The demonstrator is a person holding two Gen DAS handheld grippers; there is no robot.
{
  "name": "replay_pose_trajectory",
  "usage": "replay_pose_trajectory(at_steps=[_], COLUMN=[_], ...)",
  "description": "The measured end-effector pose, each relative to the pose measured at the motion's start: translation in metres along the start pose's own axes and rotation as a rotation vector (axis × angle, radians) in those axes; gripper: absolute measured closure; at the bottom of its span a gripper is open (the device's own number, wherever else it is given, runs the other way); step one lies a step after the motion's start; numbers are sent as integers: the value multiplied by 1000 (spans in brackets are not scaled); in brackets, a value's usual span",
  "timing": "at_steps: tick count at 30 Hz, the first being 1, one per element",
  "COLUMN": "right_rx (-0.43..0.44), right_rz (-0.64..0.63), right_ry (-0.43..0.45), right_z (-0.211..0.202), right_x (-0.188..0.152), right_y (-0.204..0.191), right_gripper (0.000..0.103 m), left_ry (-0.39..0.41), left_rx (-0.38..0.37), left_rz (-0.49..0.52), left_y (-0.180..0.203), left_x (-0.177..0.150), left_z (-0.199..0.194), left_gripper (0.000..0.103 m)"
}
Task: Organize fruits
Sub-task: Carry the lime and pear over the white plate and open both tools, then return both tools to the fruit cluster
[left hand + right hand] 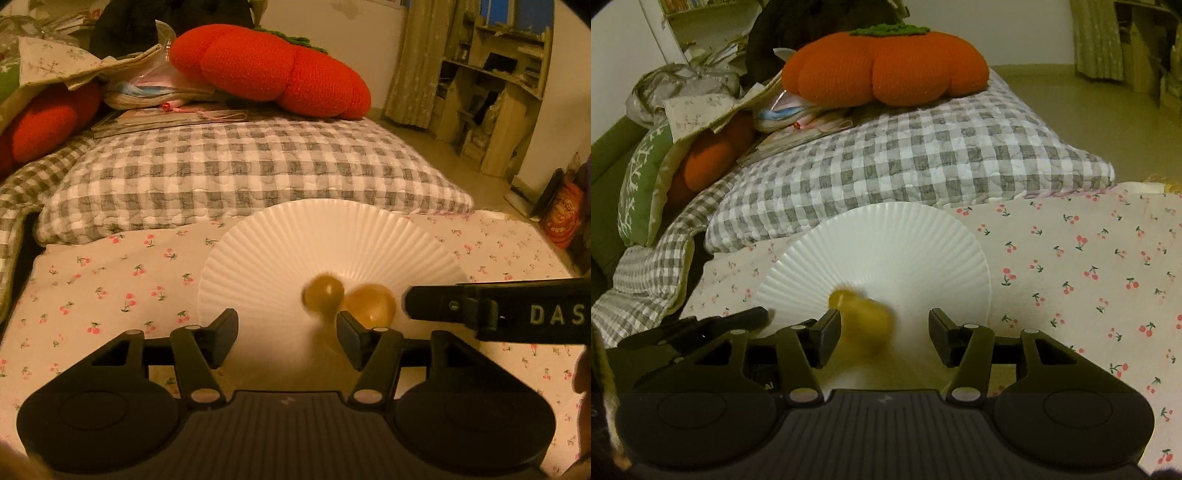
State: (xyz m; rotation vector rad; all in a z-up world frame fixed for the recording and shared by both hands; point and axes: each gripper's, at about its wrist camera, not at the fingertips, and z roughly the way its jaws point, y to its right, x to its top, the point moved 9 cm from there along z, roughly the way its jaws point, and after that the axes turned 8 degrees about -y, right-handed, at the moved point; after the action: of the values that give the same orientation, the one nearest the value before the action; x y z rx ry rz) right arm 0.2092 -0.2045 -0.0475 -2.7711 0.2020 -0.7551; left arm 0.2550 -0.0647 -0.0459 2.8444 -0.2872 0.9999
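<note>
Left gripper (286, 338): jaws apart over the near part of the plate, gripping nothing; the pads press on neither fruit.
Right gripper (884, 338): jaws apart as well, low over the plate's near edge; a blurred fruit sits just beside its left finger, and whether they touch cannot be told. In the left wrist view this gripper (406, 304) comes in from the right edge.
Small fruit (324, 294): round, amber-yellow, blurred, on the plate just beyond the left gripper's right finger.
Larger fruit (373, 304): same colour, touching or almost touching the small one on its right, close to the right gripper's tip. In the right wrist view the two blur into one yellow smear (862, 314).
Plate (280, 236): white, ribbed like a fan, on the cherry-print sheet, its far rim against the checked pillow.
Sheet (103, 295): pale, small red cherries, covering the near part of the bed.
Checked pillow (240, 173): grey and white, beyond the plate.
Orange cushion (273, 70): knitted, pumpkin-shaped with a green top, on the pillow's far edge.
Shelving (495, 85): by the far wall, at the right.
</note>
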Motion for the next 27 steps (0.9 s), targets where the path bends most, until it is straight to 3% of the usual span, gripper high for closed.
replay_pose_trajectory(at_steps=[9, 18, 27], right_rx=[35, 33, 18], right_rz=[49, -53, -144], right_ry=[20, 20, -3], right_z=[-23, -44, -67], right_x=[8, -1, -29], right_y=[1, -22, -46], right_gripper=[52, 47, 34], left_ry=[-3, -31, -68], left_rx=[-53, -65, 36], left_rz=[-130, -217, -183], left_y=[-20, -33, -50], left_x=[0, -8, -39], left_z=[-22, -50, -89], left_gripper=[50, 49, 47])
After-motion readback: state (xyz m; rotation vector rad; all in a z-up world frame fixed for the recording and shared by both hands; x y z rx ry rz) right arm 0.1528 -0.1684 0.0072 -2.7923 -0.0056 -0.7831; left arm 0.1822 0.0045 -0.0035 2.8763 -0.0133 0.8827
